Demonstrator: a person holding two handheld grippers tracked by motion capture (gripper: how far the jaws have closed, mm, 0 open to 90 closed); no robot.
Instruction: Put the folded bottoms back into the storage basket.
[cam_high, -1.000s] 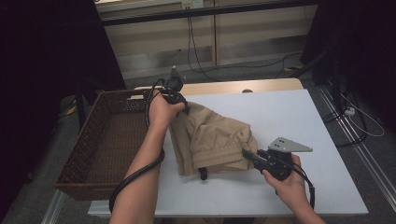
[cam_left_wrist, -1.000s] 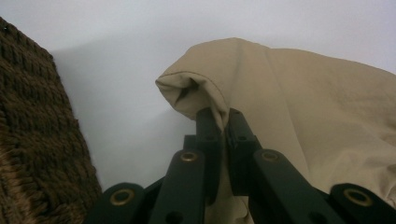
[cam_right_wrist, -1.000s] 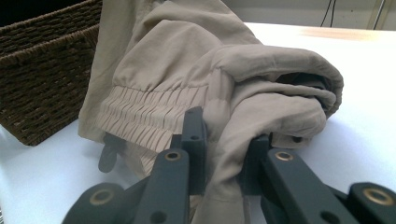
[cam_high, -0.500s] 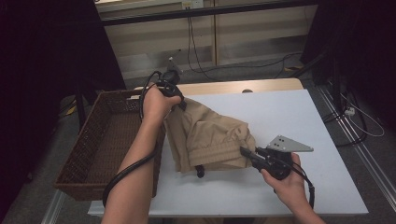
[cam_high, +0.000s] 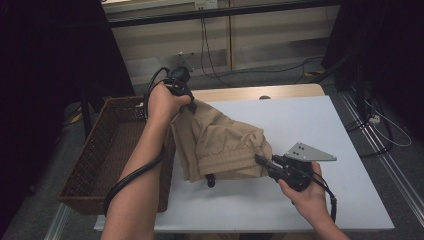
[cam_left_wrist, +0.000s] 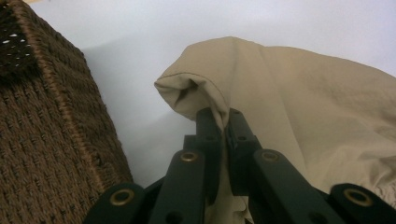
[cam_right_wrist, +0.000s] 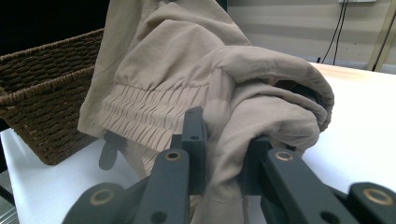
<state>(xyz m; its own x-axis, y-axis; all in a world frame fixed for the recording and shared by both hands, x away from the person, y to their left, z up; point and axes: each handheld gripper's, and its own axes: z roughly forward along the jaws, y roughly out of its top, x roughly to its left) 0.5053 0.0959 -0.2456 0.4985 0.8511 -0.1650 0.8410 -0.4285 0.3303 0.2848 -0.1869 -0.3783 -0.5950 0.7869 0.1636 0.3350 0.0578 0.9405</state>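
Two grippers on beige garment (cam_high: 220, 147), lifted at table's (cam_high: 300, 120) left edge beside wicker basket (cam_high: 115, 150).
High view: left gripper (cam_high: 186, 100) up top, right gripper (cam_high: 262, 162) low.
Left gripper view: jaws pinching hem.
Right gripper view: jaws clamped on waistband fold.

Tan trousers (cam_high: 220, 145) — bunched, lifted above table (cam_high: 310, 125) beside basket (cam_high: 100, 165).
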